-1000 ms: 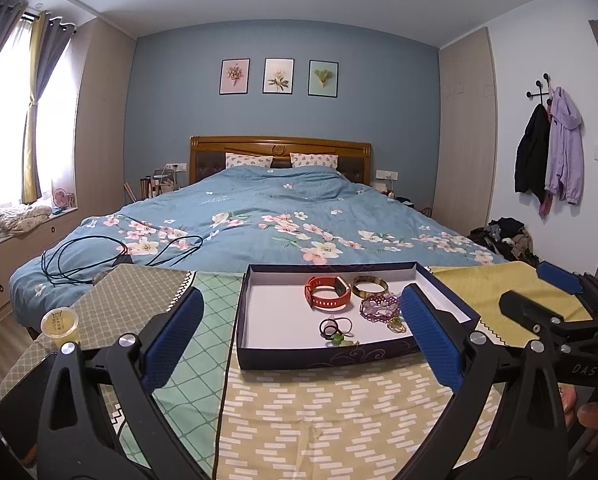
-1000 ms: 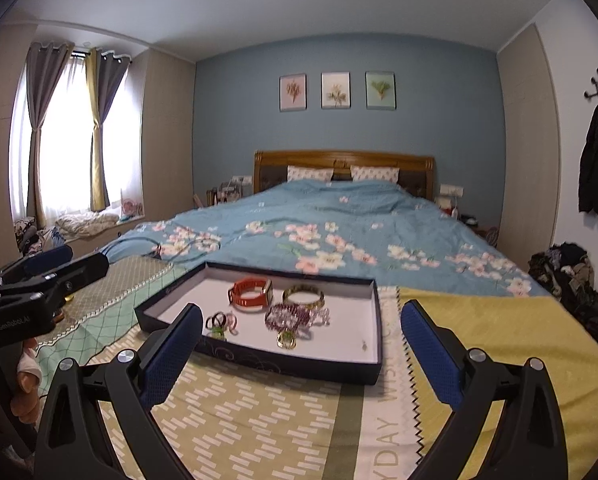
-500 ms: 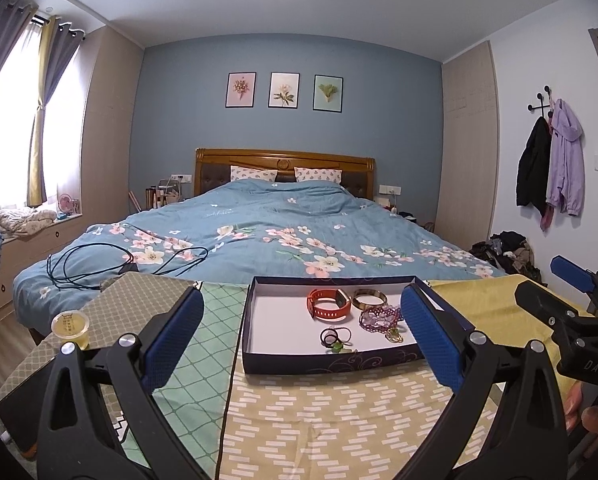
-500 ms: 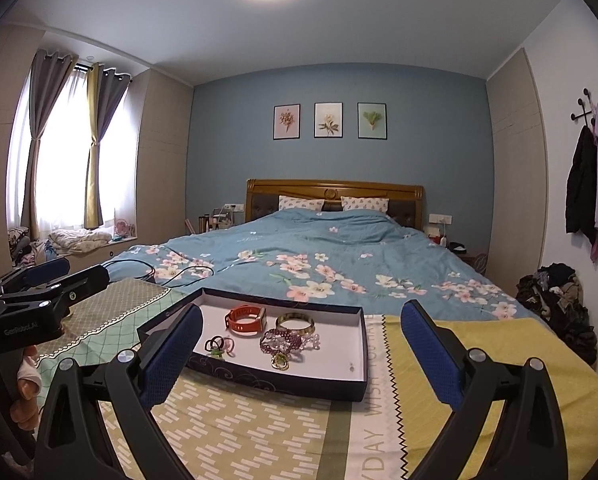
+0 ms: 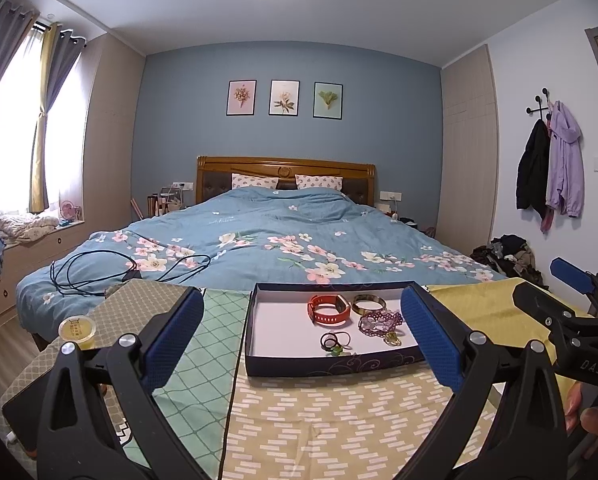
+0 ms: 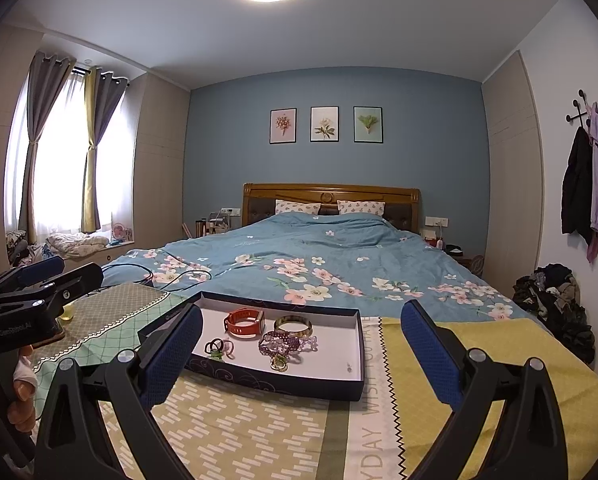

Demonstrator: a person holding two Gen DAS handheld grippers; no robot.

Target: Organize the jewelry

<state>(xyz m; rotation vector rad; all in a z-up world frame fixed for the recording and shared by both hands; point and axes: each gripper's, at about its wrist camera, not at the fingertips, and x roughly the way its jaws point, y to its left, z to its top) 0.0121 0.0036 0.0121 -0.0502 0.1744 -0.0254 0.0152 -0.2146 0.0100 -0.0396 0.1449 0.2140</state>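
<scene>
Orange watch band (image 5: pixel 327 311), bangle and purple beads lie in the tray (image 5: pixel 331 364); both grippers' fingers spread.

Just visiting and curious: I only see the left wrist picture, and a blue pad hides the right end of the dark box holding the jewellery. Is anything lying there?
Observer: In the right wrist view, that end of the dark blue cardboard box is bare white inside, apart from one tiny speck.
Operator: What is on the cloth just past the box?
Observer: A white strip with printed letters runs beside the box. A black zigzag line edges it before the yellow cloth.
Operator: Is the right tool carrying anything?
Observer: No. The right tool is open, with nothing between its blue pads.
</scene>
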